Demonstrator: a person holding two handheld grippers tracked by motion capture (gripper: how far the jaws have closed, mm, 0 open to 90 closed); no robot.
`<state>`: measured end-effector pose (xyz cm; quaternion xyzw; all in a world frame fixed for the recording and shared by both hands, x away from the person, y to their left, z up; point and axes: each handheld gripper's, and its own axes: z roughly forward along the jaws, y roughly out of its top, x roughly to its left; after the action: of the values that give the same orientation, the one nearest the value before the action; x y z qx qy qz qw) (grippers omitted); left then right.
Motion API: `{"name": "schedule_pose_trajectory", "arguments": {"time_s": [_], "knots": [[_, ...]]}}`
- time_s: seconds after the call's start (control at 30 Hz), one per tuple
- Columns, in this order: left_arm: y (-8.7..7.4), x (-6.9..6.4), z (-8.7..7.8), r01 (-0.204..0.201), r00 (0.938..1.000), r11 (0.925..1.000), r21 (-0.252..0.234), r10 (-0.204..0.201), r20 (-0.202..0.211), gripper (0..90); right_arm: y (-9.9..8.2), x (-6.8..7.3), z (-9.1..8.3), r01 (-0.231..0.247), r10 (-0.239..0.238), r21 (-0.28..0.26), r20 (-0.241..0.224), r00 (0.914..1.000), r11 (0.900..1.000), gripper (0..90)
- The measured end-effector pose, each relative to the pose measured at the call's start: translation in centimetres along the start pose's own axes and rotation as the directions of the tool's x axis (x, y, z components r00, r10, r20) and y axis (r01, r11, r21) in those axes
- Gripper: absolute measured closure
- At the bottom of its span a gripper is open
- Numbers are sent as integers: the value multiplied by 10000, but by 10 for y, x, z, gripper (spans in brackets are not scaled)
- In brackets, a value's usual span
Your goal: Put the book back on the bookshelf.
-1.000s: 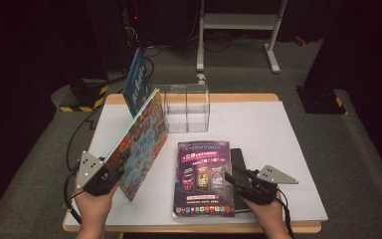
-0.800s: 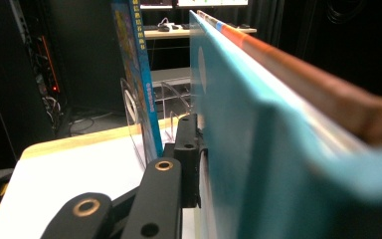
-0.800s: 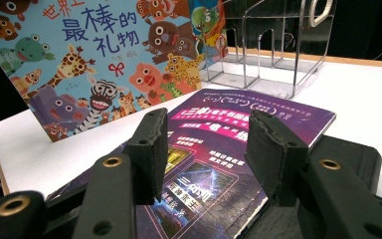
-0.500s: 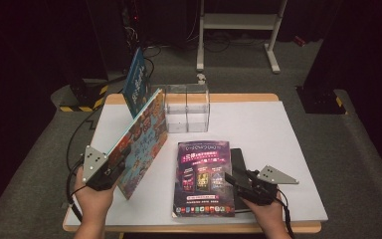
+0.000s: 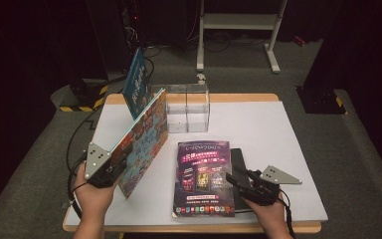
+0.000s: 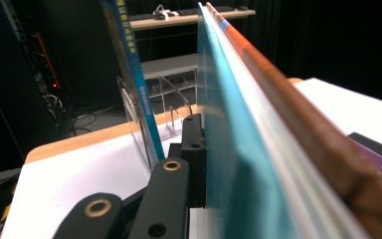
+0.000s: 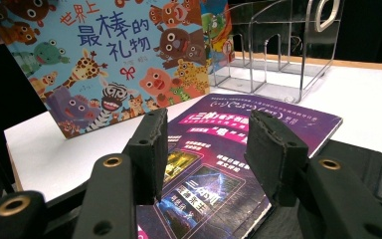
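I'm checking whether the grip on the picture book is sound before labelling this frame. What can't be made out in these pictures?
- Left gripper, left gripper view: the picture book hides the far jaw, and its near edge is blurred.
- Black thing under the purple magazine, high view: mostly covered, so unidentifiable.
- Blue book in the clear rack, high view: cover text too small to read.
- Right gripper, right gripper view: jaws apart above the magazine; contact unclear.
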<state>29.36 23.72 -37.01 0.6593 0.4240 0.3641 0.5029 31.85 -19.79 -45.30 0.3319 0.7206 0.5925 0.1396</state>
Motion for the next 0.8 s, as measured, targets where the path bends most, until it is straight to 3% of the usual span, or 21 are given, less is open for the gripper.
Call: {"name": "schedule_pose_trajectory", "arguments": {"time_s": [0.5,0.7,0.8], "knots": [[-6,10,-2,321,9995,9992,-226,-319,61,800,-1,1,3,-56,57,67,-76,10000,10000,504],[-3,7,-2,328,9993,9995,25,-329,187,802,-1,1,2,-57,58,53,-94,9999,10000,504],[-1,1,-1,146,9999,9999,-26,-147,-55,809,-1,1,2,-37,38,40,-97,9999,10000,504]]}}
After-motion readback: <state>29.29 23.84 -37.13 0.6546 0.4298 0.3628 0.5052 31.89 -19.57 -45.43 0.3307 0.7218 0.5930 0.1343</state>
